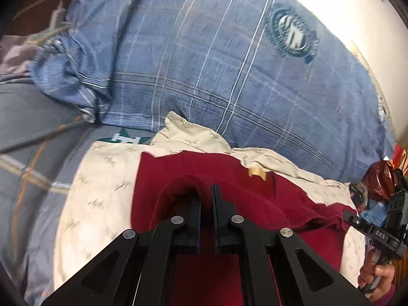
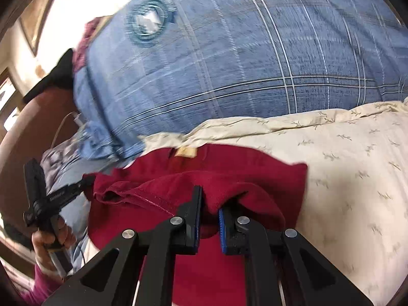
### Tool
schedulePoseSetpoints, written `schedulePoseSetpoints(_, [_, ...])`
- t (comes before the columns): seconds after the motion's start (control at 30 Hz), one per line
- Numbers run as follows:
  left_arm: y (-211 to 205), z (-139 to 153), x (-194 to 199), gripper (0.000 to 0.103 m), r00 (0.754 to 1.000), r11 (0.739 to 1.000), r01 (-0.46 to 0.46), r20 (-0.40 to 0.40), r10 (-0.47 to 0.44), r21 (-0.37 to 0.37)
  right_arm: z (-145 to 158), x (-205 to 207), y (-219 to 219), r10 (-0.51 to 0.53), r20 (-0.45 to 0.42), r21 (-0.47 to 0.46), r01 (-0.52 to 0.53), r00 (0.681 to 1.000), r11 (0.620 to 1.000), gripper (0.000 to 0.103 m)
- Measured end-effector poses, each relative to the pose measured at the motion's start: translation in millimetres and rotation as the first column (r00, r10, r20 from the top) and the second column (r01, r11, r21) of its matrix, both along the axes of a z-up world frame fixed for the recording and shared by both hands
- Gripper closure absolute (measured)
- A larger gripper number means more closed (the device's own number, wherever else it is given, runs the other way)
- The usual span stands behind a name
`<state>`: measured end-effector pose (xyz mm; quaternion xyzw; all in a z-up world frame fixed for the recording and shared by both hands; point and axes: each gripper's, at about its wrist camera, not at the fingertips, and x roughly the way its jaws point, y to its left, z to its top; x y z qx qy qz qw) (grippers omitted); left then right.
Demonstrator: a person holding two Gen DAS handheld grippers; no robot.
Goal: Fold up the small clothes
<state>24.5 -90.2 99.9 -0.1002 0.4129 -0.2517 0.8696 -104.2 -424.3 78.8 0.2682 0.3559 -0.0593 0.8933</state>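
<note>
A dark red garment (image 1: pixel 178 168) lies on a cream cloth with a sprig print (image 1: pixel 102 178), its tan neck label (image 1: pixel 257 172) facing up. My left gripper (image 1: pixel 206 192) is shut on a raised fold of the red fabric, which loops over its left finger. In the right wrist view the same red garment (image 2: pixel 229 168) bunches up between the fingers of my right gripper (image 2: pixel 210 202), and the blue pad presses into the fold. The label (image 2: pixel 185 151) shows just beyond it. The lifted edge sags between the two grippers.
A big blue plaid pillow (image 1: pixel 204 63) with a round badge fills the space behind the cream cloth (image 2: pixel 344 165). Grey bedding (image 1: pixel 30 127) lies to the left. A hand (image 1: pixel 377 278) grips the right tool's handle; another hand (image 2: pixel 48 237) holds the left tool.
</note>
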Motion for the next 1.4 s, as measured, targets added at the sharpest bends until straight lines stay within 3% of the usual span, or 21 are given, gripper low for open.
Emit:
schedulePoseSetpoints(0.07, [-5.7, -16.8, 19.5, 0.090, 0.999, 1.000, -0.025, -0.034, 0.025, 0.004, -19.5, 17.5, -15.2, -0.029, -0.066, 0.034, 0.031, 0.997, 0.999, 0.083])
schedulePoseSetpoints(0.1, [-8.2, -24.0, 33.5, 0.084, 0.998, 1.000, -0.027, -0.053, 0.027, 0.007, -28.4, 23.0, -23.2, -0.049, -0.105, 0.053, 0.055, 0.993, 0.997, 0.075])
schedulePoseSetpoints(0.17, [-6.8, -28.2, 45.2, 0.049, 0.997, 0.999, -0.039, -0.069, 0.039, 0.006, -30.2, 15.5, -32.9, -0.071, -0.079, 0.100, 0.079, 0.994, 0.992, 0.071])
schedulePoseSetpoints(0.23, [4.0, -25.1, 56.0, 0.040, 0.994, 0.996, -0.085, -0.065, 0.084, -0.013, -19.0, -2.6, -35.2, -0.113, -0.024, 0.078, 0.115, 0.993, 0.990, 0.052])
schedulePoseSetpoints(0.3, [17.3, -17.0, 54.2, 0.038, 0.992, 0.992, -0.115, -0.049, 0.113, -0.050, -6.0, -18.3, -31.4, -0.135, 0.032, 0.026, 0.134, 0.990, 0.991, 0.052])
schedulePoseSetpoints(0.37, [23.6, -13.8, 49.6, 0.035, 0.990, 0.988, -0.142, -0.028, 0.141, -0.060, 2.7, -21.3, -18.0, -0.082, 0.063, -0.001, 0.083, 0.995, 0.997, 0.053])
schedulePoseSetpoints(0.5, [9.7, -25.2, 46.7, 0.035, 0.994, 0.995, -0.101, -0.045, 0.101, -0.002, -5.1, 14.0, 14.7, 0.012, -0.023, -0.150, -0.015, 1.000, 0.989, 0.058])
schedulePoseSetpoints(0.63, [-10.1, -49.2, 54.2, 0.035, 0.993, 0.990, -0.070, -0.086, 0.081, 0.119, -32.9, 64.9, 6.0, -0.071, -0.105, -0.261, 0.042, 0.992, 0.964, 0.060])
schedulePoseSetpoints(0.73, [-19.2, -64.8, 67.1, 0.033, 0.989, 0.983, -0.069, -0.120, 0.090, 0.169, -66.4, 90.5, -22.1, -0.149, -0.209, -0.202, 0.107, 0.966, 0.974, 0.059])
schedulePoseSetpoints(0.83, [-18.9, -63.5, 74.2, 0.034, 0.988, 0.987, -0.067, -0.131, 0.087, 0.148, -66.1, 90.3, -25.0, -0.156, -0.192, -0.188, 0.120, 0.969, 0.975, 0.058])
schedulePoseSetpoints(0.97, [-6.6, -48.0, 64.1, 0.035, 0.992, 0.989, -0.056, -0.106, 0.071, 0.139, -37.5, 57.0, -6.1, -0.107, -0.134, -0.179, 0.082, 0.985, 0.980, 0.054])
schedulePoseSetpoints(1.07, [10.8, -27.2, 41.9, 0.035, 0.997, 0.994, -0.010, -0.080, 0.019, 0.111, -20.7, 18.4, 9.8, -0.046, -0.087, -0.153, 0.032, 0.995, 0.988, 0.040])
schedulePoseSetpoints(1.2, [33.1, -5.3, 1.6, 0.031, 0.999, 0.996, 0.044, -0.031, -0.042, 0.072, -13.4, -32.1, 28.4, -0.011, -0.085, -0.171, -0.004, 0.996, 0.985, 0.039])
schedulePoseSetpoints(1.3, [42.3, -11.2, -24.0, 0.030, 0.988, 0.988, 0.141, -0.070, -0.137, 0.058, -15.6, -65.2, 29.3, -0.038, -0.088, -0.170, 0.022, 0.995, 0.985, 0.039])
schedulePoseSetpoints(1.4, [42.8, -28.2, -39.7, 0.030, 0.972, 0.973, 0.210, -0.122, -0.198, 0.096, -23.1, -88.2, 28.4, -0.065, -0.093, -0.138, 0.052, 0.994, 0.989, 0.039])
